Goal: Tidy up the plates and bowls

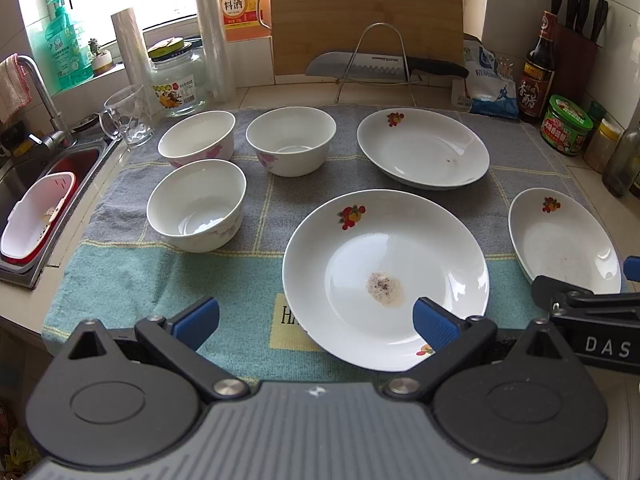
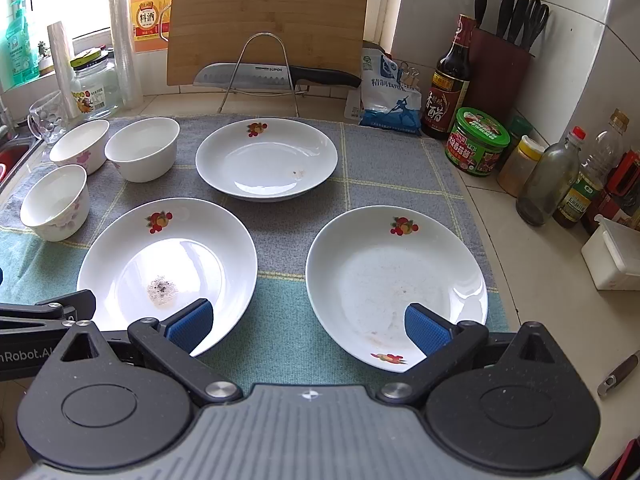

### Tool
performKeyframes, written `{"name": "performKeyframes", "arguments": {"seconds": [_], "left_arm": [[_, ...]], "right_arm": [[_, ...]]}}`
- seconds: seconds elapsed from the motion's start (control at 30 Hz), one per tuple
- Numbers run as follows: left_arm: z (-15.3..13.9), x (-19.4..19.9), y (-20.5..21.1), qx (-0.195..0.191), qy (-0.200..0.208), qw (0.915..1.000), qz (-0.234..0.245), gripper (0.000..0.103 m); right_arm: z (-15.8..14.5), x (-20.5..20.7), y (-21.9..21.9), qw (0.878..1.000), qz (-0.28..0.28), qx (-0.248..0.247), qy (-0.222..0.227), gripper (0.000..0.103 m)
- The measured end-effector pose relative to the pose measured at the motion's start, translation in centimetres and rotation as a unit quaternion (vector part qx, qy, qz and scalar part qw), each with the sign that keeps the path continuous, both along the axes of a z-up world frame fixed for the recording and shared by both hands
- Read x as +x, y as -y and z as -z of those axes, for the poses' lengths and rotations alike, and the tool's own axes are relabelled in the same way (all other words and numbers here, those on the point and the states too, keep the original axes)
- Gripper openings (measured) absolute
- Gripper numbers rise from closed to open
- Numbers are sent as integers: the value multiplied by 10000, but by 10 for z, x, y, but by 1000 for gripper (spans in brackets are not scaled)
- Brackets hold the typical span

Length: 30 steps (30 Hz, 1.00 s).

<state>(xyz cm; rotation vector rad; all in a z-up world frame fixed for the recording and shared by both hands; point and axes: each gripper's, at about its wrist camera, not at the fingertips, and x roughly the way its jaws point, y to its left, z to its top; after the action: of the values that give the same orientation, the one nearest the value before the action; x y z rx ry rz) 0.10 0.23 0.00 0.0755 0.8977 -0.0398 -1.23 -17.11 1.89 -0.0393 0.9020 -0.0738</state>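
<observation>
Two handheld grippers hover low over the near edge of a kitchen counter, both with their blue-padded jaws spread wide and holding nothing. The left gripper (image 1: 316,322) sits over the near rim of the near-left plate (image 1: 384,276), a white dish with small fruit prints and a grey-brown smear of residue at its centre; one blue pad overlaps that rim in the left wrist view. The right gripper (image 2: 308,326) hangs between that plate and the near-right plate (image 2: 396,284), which carries the same fruit print and a faint film of dried specks; its right pad overlaps this plate's near rim. Both plates rest, apart from each other, on a grey and teal checked towel (image 2: 280,320) spread across the counter. Farther back at the centre of the towel sits a third plate (image 2: 267,160) with a small brown spot inside. To the left are three white bowls with pink flower prints, all upright: the nearest bowl (image 1: 197,205), and behind it a back-left bowl (image 1: 197,141) and a back-middle bowl (image 1: 291,140) side by side. Left of the towel is a steel sink (image 1: 44,184) holding a red and white basket. Beyond the towel, a broad kitchen knife (image 2: 276,74) lies across a wire rack in front of an upright bamboo cutting board (image 2: 268,20). A glass mug (image 1: 128,120) and a jar stand at the back left; sauce bottles, a green-lidded jar and a knife block (image 2: 500,68) line the right wall.
</observation>
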Motion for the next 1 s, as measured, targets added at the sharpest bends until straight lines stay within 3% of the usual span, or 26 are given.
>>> {"name": "performKeyframes", "arguments": {"seconds": [1.0], "left_arm": [[-4, -1, -5, -42, 69, 10000, 46, 102]], "right_arm": [[-6, -3, -3, 9999, 28, -75, 65, 103]]}}
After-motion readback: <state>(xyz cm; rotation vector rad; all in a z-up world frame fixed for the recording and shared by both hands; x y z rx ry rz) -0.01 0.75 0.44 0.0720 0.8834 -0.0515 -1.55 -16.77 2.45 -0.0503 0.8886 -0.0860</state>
